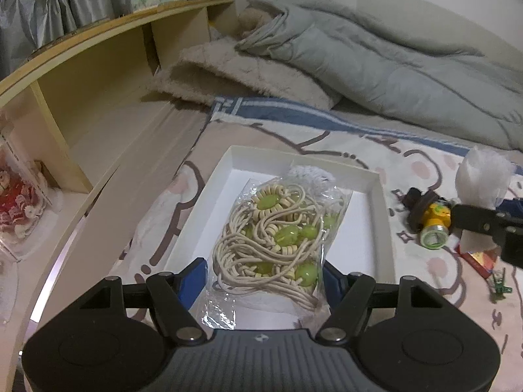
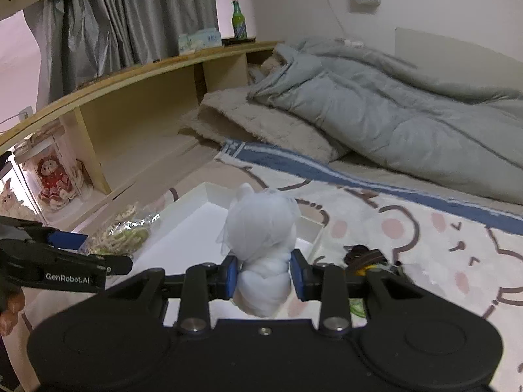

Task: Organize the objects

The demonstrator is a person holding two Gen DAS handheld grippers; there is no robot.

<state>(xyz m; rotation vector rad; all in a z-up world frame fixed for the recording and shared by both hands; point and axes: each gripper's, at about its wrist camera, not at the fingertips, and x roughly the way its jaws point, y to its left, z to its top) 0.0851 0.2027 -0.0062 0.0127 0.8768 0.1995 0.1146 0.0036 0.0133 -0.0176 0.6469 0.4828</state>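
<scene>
A white shallow box (image 1: 380, 215) lies on the bed. A clear bag of cream cord and green beads (image 1: 278, 235) lies in it, between the fingers of my left gripper (image 1: 266, 281), whose jaws stand wide apart at the bag's near end. My right gripper (image 2: 263, 276) is shut on a white gauzy bundle (image 2: 261, 232) and holds it above the box's right edge (image 2: 315, 228). The bundle also shows in the left wrist view (image 1: 483, 176). The bag shows in the right wrist view (image 2: 127, 228) next to my left gripper's fingers (image 2: 65, 240).
A yellow toy with a black strap (image 1: 431, 219) and a red packet (image 1: 480, 259) lie on the cartoon sheet right of the box. A wooden headboard shelf (image 1: 98, 75) runs along the left. A grey duvet (image 1: 376, 62) and cream pillow (image 1: 242, 75) lie behind.
</scene>
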